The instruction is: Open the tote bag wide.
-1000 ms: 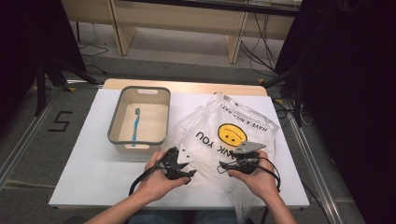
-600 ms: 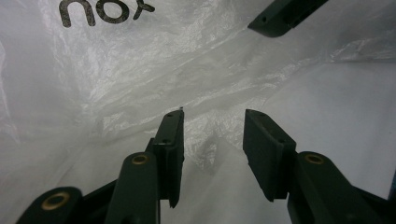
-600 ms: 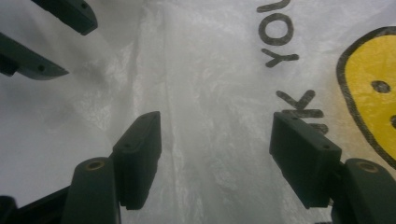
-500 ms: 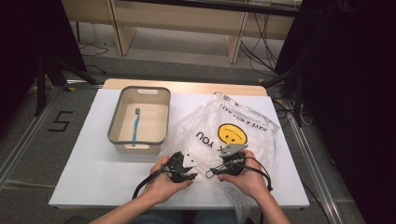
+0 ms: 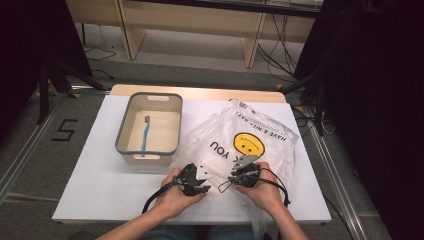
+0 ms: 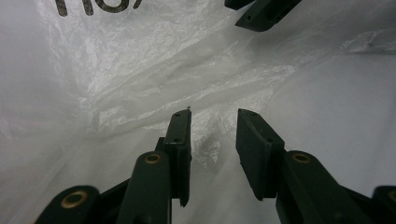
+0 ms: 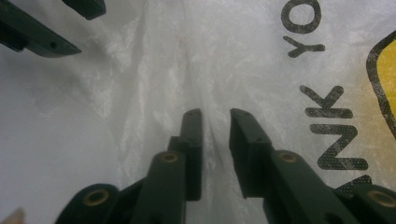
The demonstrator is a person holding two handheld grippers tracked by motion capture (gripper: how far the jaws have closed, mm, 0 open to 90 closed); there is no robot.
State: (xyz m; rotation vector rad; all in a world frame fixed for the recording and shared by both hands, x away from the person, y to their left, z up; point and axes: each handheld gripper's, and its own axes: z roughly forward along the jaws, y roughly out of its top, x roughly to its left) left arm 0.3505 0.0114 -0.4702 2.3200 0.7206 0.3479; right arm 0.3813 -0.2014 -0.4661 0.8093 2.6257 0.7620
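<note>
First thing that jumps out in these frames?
The crumpled white plastic bag with its yellow smiley face, spread over the right half of the white table. Both grippers, left and right, sit at the bag's near edge with jaws open, film between each pair of jaws. To the left stands a grey-rimmed bin with a blue toothbrush lying inside.
</note>
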